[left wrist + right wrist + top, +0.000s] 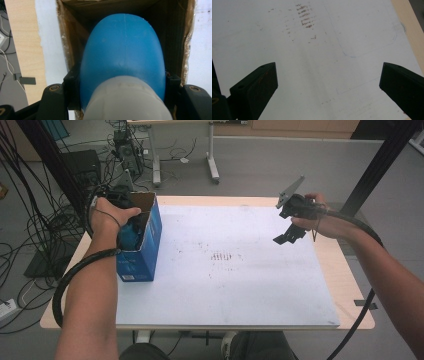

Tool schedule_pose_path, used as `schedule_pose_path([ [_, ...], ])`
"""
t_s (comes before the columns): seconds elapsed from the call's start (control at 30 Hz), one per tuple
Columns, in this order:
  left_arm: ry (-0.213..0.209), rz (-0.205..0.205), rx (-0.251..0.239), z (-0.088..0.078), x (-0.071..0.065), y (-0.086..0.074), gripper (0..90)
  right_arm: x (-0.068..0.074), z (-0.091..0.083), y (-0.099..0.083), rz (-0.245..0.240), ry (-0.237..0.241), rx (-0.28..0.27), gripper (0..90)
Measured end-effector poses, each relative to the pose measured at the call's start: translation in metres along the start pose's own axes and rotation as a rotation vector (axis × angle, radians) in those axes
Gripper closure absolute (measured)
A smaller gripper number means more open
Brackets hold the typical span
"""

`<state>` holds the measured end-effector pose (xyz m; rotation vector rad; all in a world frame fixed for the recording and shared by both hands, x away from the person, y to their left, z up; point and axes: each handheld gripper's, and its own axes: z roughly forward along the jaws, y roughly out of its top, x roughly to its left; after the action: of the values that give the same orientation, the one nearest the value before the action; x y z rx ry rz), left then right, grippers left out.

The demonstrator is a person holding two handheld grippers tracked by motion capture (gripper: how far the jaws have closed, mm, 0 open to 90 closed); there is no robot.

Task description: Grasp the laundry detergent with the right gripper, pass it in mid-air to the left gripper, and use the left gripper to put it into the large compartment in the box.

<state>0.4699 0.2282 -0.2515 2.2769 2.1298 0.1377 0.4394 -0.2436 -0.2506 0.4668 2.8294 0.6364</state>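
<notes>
Left gripper fingers clamped the smooth blue-and-white plastic bottle, partly inside the open blue cardboard box at bench left. Risk: bottle catching the rim, tipping the box. Right gripper stood wide open, empty.

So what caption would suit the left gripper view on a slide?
Left gripper clamps a rounded blue plastic object with a white end over an open brown-lined cardboard box.
</notes>
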Motion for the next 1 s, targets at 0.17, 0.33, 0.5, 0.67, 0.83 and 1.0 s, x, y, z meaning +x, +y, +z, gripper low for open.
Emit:
schedule_pose_path([
  [0.17,0.001,0.010,0.003,0.006,-0.003,-0.001,37.6,-0.001,0.002,0.001,0.000,-0.001,0.003,1.7],
  [0.33,0.008,0.018,0.007,0.013,-0.004,-0.002,37.6,-0.002,0.003,0.000,0.004,0.000,0.005,1.7],
  [0.5,0.007,0.018,0.015,0.020,-0.004,-0.004,37.5,-0.002,0.003,0.000,0.006,0.001,0.006,1.7],
  [0.67,0.006,0.018,0.011,0.021,-0.004,-0.005,37.5,-0.003,0.002,-0.001,0.005,-0.001,0.011,1.7],
  [0.83,0.004,0.016,0.011,0.022,-0.003,-0.006,37.5,-0.003,0.003,-0.001,0.010,-0.001,0.008,1.7],
  [1.0,0.000,0.013,0.010,0.022,-0.002,-0.006,37.4,-0.003,0.003,-0.001,0.009,0.000,0.011,1.7],
])
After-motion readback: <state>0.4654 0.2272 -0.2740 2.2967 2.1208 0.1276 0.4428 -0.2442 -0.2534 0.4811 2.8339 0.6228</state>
